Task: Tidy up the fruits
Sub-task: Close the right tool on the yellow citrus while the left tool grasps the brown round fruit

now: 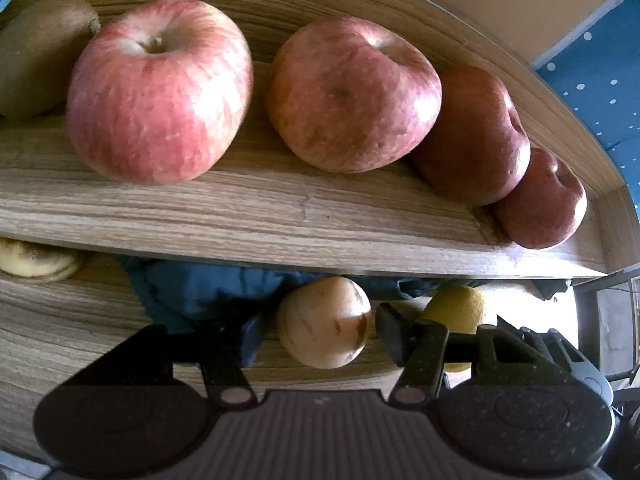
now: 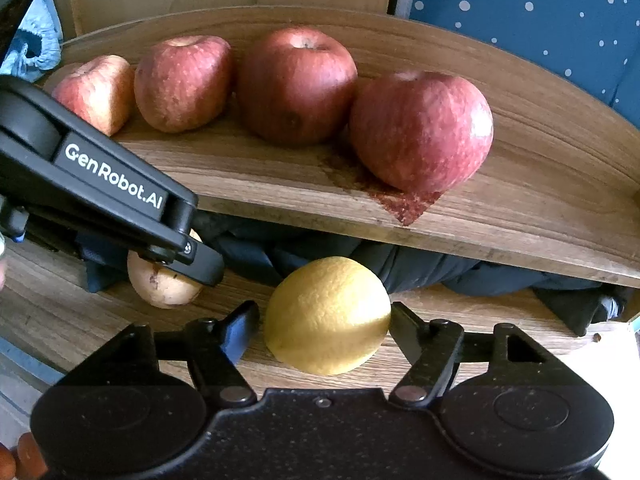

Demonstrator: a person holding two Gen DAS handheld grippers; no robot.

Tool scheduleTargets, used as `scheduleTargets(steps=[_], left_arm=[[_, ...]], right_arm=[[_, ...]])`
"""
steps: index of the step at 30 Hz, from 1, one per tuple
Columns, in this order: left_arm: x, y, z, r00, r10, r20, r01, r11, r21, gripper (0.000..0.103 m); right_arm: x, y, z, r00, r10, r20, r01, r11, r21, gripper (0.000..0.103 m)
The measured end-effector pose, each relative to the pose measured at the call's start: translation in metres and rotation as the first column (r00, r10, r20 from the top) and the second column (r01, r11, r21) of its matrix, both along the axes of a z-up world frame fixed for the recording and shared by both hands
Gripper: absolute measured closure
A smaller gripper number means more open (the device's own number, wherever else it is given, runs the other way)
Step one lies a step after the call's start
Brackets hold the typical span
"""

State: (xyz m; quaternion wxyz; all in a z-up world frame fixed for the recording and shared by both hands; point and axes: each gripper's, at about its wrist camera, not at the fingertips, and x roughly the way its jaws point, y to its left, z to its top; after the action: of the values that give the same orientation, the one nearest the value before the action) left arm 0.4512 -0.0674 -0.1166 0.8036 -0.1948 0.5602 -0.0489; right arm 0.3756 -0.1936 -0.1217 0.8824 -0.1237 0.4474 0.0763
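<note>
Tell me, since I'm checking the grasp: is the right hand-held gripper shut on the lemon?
Open: the right hand-held gripper straddles the lemon, a gap showing beside its left finger.

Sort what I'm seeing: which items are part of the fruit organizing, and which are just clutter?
Job items:
four apples on upper shelf
lemon between right claw
pale fruit between left claw
kiwi

Clutter:
dark cloth under the shelf
dotted blue fabric

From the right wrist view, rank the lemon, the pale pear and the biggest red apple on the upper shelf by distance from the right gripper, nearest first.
1. Lemon: between the jaws of the right gripper, on the lower shelf.
2. Pale pear: to the left on the lower shelf, by the left gripper.
3. Biggest red apple: above on the upper shelf, right of centre.
</note>
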Motion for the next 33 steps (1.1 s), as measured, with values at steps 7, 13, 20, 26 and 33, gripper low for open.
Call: scheduleTargets(steps=[7,13,20,26,33], left_arm=[[-0.002,0.005,0.002,1.0,0.007,-0.003,-0.007,1.0,-0.004,0.049],[-0.006,0.006,0.001,1.0,0.0,-0.001,0.0,1.0,0.001,0.05],[-0.011,0.001,-0.003,1.0,-0.022,0.0,0.022,1.0,0.004,0.05],[-0.021,0.002,-0.005,0.999,-0.041,-0.003,0.041,0.999,-0.017,0.05],[-0.031,0.006,-0.001,0.999,-0.049,0.006,0.049,0.998,-0.027,0.05]], right_arm=[[-0.002,0.002,-0.001,1.0,-0.012,0.006,0.012,1.0,-0.005,0.038],[-0.005,0.003,-0.002,1.0,-0.008,0.006,0.008,1.0,-0.003,0.039],[-0.019,0.004,0.0,1.0,0.006,0.015,-0.006,0.999,0.033,0.039],[-0.032,0.005,0.003,0.999,0.007,0.031,-0.009,0.998,0.054,0.039],[-0.043,0.002,0.01,0.999,-0.001,0.039,-0.002,0.997,0.075,0.039]])
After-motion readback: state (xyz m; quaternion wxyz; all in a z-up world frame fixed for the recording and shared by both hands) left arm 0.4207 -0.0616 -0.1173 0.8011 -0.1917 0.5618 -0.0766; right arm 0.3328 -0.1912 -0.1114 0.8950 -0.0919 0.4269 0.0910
